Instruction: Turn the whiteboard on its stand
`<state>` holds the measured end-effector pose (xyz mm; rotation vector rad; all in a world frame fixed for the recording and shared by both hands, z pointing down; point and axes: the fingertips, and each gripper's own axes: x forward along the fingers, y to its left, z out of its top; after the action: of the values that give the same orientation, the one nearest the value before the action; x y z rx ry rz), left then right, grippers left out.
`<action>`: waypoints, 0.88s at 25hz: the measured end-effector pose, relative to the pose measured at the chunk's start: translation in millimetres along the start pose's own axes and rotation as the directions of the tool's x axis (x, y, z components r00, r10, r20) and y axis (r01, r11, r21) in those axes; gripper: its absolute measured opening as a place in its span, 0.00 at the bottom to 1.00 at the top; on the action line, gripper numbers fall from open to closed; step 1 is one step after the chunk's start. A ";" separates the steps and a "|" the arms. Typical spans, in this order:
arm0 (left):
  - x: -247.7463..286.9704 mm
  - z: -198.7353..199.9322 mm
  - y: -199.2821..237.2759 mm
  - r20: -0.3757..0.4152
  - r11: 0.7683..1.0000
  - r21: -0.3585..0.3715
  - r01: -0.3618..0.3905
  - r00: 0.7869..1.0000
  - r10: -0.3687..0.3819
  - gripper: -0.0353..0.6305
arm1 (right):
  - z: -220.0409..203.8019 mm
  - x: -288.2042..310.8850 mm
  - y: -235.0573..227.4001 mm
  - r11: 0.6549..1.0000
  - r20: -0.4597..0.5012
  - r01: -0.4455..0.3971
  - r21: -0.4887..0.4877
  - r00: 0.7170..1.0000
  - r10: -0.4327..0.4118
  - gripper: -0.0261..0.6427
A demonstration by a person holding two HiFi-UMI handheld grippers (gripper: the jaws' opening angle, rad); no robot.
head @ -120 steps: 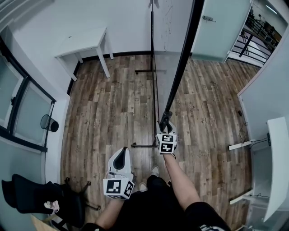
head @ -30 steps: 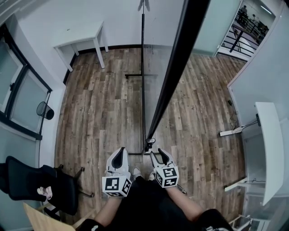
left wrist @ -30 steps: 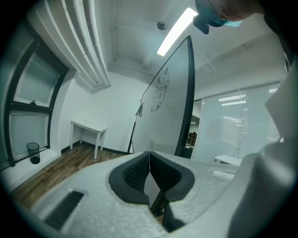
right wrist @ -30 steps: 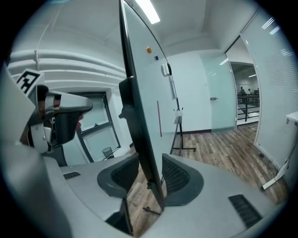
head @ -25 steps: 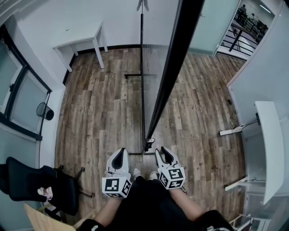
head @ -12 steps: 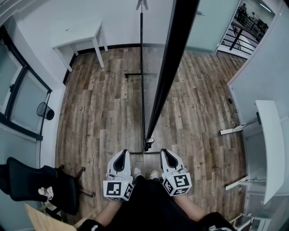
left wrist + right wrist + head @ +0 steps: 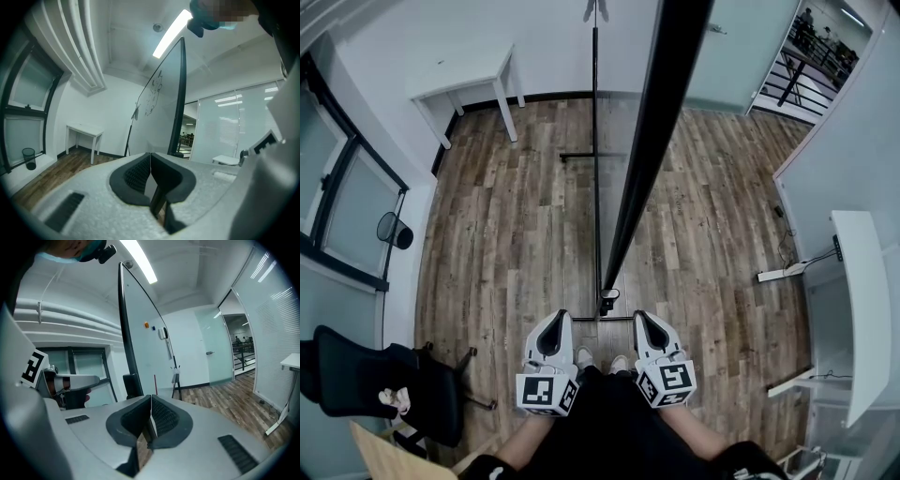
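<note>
The whiteboard (image 7: 661, 122) stands edge-on in the head view, its black frame running from the top of the picture down to a lower corner (image 7: 609, 295) just ahead of me. Its stand's post (image 7: 595, 141) and foot (image 7: 600, 319) lie on the wood floor. My left gripper (image 7: 552, 319) and right gripper (image 7: 643, 318) sit side by side near my body, one on each side of the corner, touching nothing. Both are shut and empty; the right jaws have just been closing. The board (image 7: 157, 112) rises beyond the left gripper (image 7: 150, 159), and its frame (image 7: 126, 333) beyond the right gripper (image 7: 151, 412).
A white table (image 7: 464, 84) stands against the far wall at left. A black bin (image 7: 397, 242) and a black chair (image 7: 366, 394) are at my left. A white desk (image 7: 862, 309) and a power strip (image 7: 783, 274) are at my right, a glass door (image 7: 741, 47) beyond.
My right gripper has drawn back from the board's lower corner to beside my left gripper, and its jaws have come together. The left gripper has stayed put.
</note>
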<state>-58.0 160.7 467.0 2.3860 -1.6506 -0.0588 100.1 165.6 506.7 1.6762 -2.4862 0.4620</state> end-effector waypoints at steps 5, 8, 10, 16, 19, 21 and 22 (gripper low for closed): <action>0.5 -0.3 0.0 0.001 1.000 -0.005 -0.004 1.000 0.004 0.08 | 0.7 -0.2 -2.3 1.000 0.003 0.002 -0.002 1.000 -0.002 0.06; 1.6 -0.5 -1.6 0.003 1.000 -0.010 -0.004 1.000 0.004 0.08 | 2.0 0.0 -4.8 1.000 0.003 0.002 -0.004 1.000 -0.002 0.06; 2.0 -1.9 -2.8 0.001 1.000 -0.014 -0.006 1.000 0.006 0.08 | 1.9 0.4 -7.1 1.000 0.004 0.003 -0.003 1.000 -0.003 0.06; 0.4 -2.6 -3.1 0.003 1.000 -0.020 -0.017 1.000 0.017 0.08 | 1.4 0.5 -7.5 1.000 0.003 -0.003 -0.004 1.000 0.003 0.06; 0.2 -3.4 -1.8 0.002 1.000 -0.020 -0.018 1.000 0.018 0.08 | 0.6 0.8 -7.1 1.000 0.002 0.000 -0.006 1.000 0.000 0.06; -0.8 -4.1 -2.0 0.002 0.999 -0.028 -0.022 1.000 0.022 0.08 | 0.3 0.1 -7.2 1.000 0.003 -0.002 -0.005 1.000 0.002 0.06; -1.3 -4.2 -2.2 0.002 0.999 -0.031 -0.024 1.000 0.024 0.08 | 0.3 -0.2 -7.2 1.000 0.005 -0.004 -0.005 1.000 0.004 0.06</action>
<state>-55.7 163.4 470.5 2.3437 -1.6669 -0.0821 106.9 163.2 507.7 1.6727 -2.4929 0.4525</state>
